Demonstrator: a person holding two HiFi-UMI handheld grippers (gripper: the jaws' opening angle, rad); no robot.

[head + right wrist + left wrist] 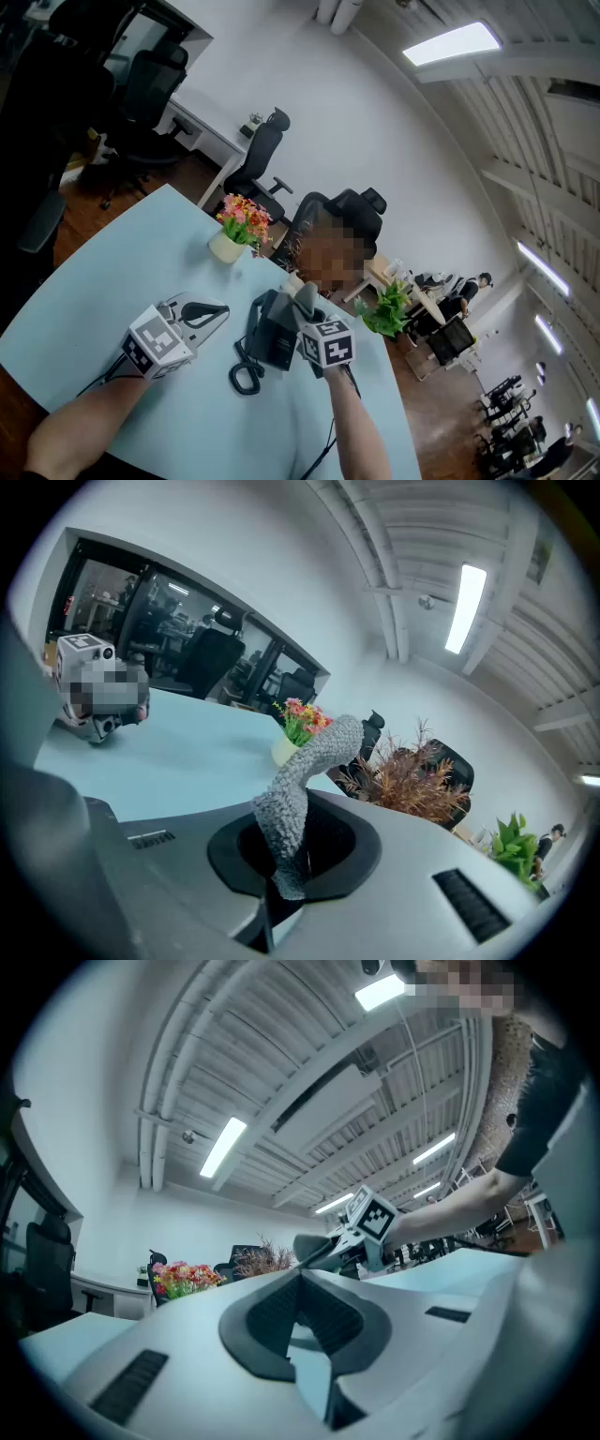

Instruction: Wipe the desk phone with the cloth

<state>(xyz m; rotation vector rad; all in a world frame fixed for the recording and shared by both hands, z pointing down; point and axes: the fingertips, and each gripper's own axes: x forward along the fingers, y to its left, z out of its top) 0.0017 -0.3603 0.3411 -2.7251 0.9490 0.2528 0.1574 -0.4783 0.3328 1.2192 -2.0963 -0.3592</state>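
Note:
A dark desk phone (270, 339) with a coiled cord (246, 375) sits on the pale blue table (141, 262). My right gripper (302, 321) hangs just above the phone's right side, shut on a grey knobbly cloth (306, 298). In the right gripper view the cloth (302, 785) sticks up from between the jaws of the right gripper (284, 855) and curls to the right. My left gripper (221, 312) rests low over the table just left of the phone, its tips together and nothing held. From the left gripper (298, 1277) view, the cloth (312, 1246) shows beyond the jaws.
A pot of pink and yellow flowers (236, 228) stands at the table's far edge, a green plant (386, 309) off the right corner. A person sits in a black office chair (361, 211) behind the table. More desks and chairs fill the room.

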